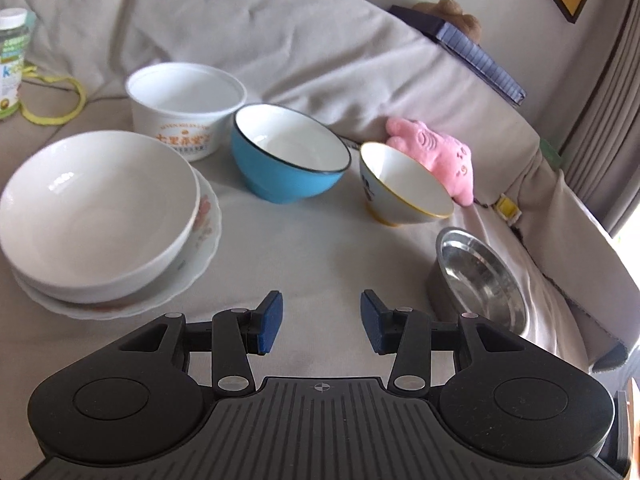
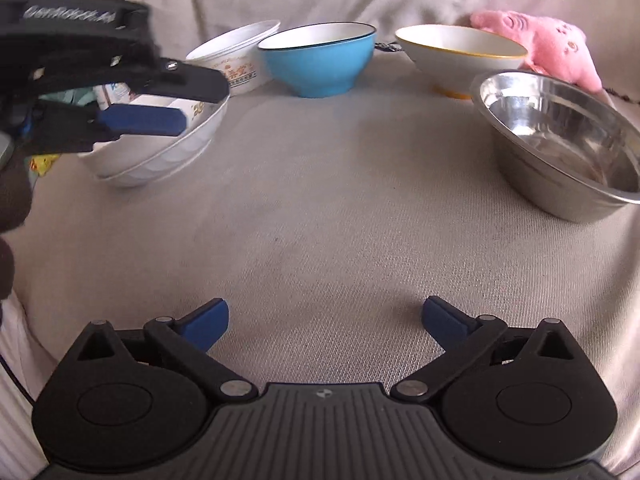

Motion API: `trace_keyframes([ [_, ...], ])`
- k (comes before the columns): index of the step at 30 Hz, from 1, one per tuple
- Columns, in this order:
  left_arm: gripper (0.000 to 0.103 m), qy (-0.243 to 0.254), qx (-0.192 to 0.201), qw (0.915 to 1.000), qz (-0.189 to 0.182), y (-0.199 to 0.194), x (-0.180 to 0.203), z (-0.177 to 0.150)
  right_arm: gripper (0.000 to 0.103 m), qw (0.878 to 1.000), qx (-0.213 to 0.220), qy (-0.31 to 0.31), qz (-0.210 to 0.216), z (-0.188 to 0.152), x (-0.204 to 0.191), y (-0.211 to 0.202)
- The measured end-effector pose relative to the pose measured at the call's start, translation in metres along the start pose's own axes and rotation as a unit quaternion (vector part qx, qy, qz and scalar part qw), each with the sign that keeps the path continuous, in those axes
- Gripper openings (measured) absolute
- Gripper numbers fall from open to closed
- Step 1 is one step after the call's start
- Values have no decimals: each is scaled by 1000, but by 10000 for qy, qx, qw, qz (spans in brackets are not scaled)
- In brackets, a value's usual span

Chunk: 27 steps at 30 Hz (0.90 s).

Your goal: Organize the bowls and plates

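Observation:
A white bowl (image 1: 96,216) sits in a flowered plate (image 1: 204,232) at the left; they also show in the right wrist view (image 2: 160,160). Behind stand a white printed tub (image 1: 184,108), a blue bowl (image 1: 284,160), a small gold-rimmed bowl (image 1: 404,188) and a steel bowl (image 1: 480,276). My left gripper (image 1: 322,322) is open and empty over the grey cloth, right of the stacked bowl. My right gripper (image 2: 324,322) is open and empty, low over the cloth, with the steel bowl (image 2: 560,140) ahead right. The left gripper (image 2: 120,92) shows beside the white bowl.
A pink plush toy (image 1: 436,152) lies behind the small bowl, also in the right wrist view (image 2: 548,48). A bottle (image 1: 12,60) and yellow cord (image 1: 60,100) lie far left. A cloth-covered backrest rises behind, with a dark blue book (image 1: 472,48) on it.

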<state>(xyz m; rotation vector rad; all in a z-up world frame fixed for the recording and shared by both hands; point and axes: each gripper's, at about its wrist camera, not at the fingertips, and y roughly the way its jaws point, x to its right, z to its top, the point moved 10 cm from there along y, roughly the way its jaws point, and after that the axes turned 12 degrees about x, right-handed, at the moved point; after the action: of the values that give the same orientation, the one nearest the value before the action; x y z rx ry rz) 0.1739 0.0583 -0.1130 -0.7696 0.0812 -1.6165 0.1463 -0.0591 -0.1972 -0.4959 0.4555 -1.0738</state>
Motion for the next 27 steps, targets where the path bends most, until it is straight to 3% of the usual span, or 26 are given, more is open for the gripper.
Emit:
trace_keyframes([
  [2, 47, -84, -146, 9997, -198, 12, 12, 5, 101, 9998, -90, -70, 140, 3, 0, 0],
  [4, 47, -139, -260, 9990, -349, 24, 25, 13, 93, 9987, 1, 378, 331, 16, 13, -7],
  [6, 47, -178, -363, 9982, -448, 40, 39, 22, 93, 9966, 255, 670, 419, 35, 29, -17],
  [11, 47, -135, -662, 9954, -684, 82, 74, 23, 93, 9930, 1023, 342, -473, 84, 95, -50],
  [14, 47, 70, -867, 9944, -605, 110, 91, 7, 93, 9829, 1230, 260, -1343, 105, 153, -56],
  [15, 47, 117, -909, 9943, -553, 118, 94, -1, 88, 9775, 1261, 370, -1651, 108, 173, -55],
  [18, 47, 111, -1081, 9933, -393, 138, 100, -19, 66, 9704, 1068, 583, -2087, 109, 220, -39],
  [23, 47, 315, -1356, 9892, -466, 155, 112, -37, 66, 9684, 820, 1009, -2129, 95, 256, -11],
  [27, 44, 370, -1466, 9867, -592, 163, 119, -43, 51, 9738, 480, 1429, -1702, 85, 257, 12],
])
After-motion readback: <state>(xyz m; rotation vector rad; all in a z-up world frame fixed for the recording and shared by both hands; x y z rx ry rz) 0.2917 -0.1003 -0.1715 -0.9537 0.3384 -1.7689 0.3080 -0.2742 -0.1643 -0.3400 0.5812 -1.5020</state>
